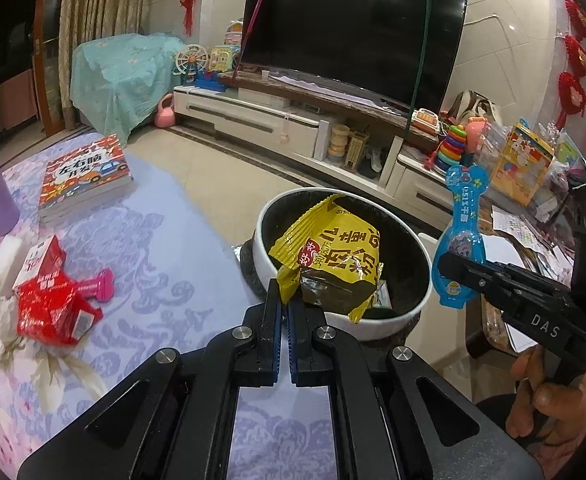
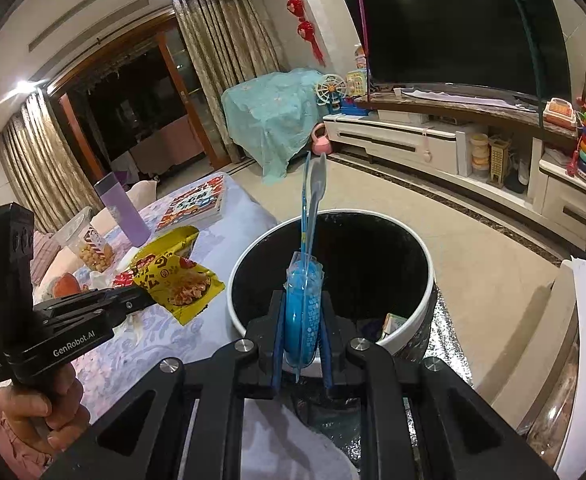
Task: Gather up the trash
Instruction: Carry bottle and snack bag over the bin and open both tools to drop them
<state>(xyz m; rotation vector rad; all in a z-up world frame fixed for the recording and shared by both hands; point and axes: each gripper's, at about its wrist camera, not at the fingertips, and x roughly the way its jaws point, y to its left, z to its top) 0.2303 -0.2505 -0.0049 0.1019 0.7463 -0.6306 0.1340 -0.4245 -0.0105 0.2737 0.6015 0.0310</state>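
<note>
Between the left black fingers [image 1: 273,304] hangs a yellow wrapper [image 1: 329,256], beyond it a white-rimmed black bin [image 1: 373,326], to their left a lilac-patterned bench [image 1: 165,280].

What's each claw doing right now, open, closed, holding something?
Left claw: closed on the yellow snack bag, by the trash bin.
Right claw: closed on the blue blister pack.

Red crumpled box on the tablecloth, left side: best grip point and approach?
Take the red box across its crushed middle, coming from above. It lies flat and dented, so the narrowed waist likely fits between the jaws. The left gripper is nearest but shut on the yellow wrapper over the bin.
</note>
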